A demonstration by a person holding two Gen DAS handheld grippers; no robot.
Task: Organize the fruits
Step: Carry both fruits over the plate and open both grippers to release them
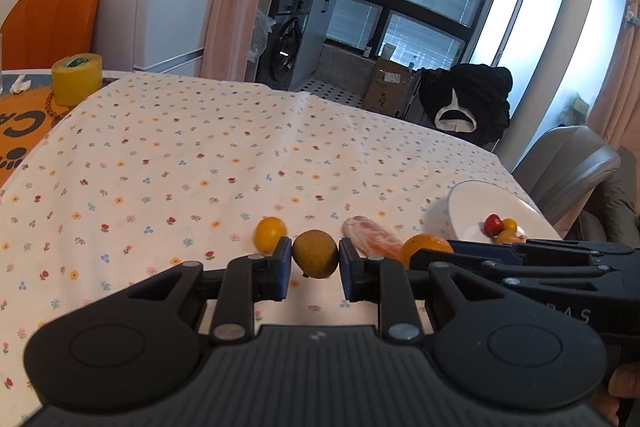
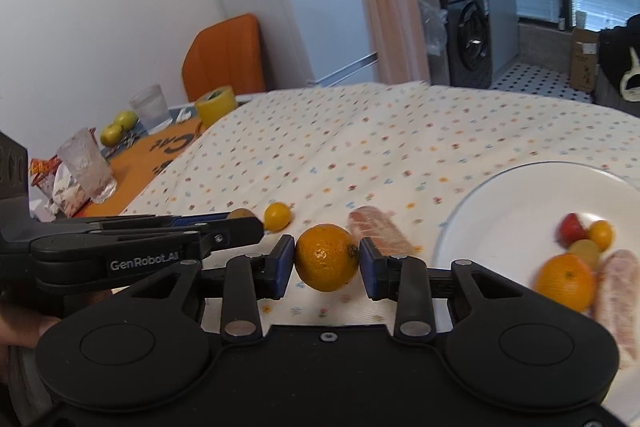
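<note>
Floral tablecloth [image 2: 360, 147]: right hand-held gripper [image 2: 326, 261] clamps orange [image 2: 326, 259]; left hand-held gripper [image 1: 314, 261] straddles upright brownish fruit [image 1: 315, 253], unclamped.

On the tabletop [image 2: 360, 131] a row of fruit runs left to right: a kumquat [image 2: 277, 215], a kiwi [image 1: 315, 253] between the left tongs [image 1: 312, 267], a peeled pomelo segment [image 2: 380, 229] set slightly behind, and an orange [image 2: 327, 257] between the right tongs [image 2: 326, 267]. The plate [image 2: 500, 211] sits right of the row, with a strawberry [image 2: 572, 225] and more fruit on it. At the far left edge stand a tape roll [image 2: 216, 105] and two glasses [image 2: 87, 167].
</note>
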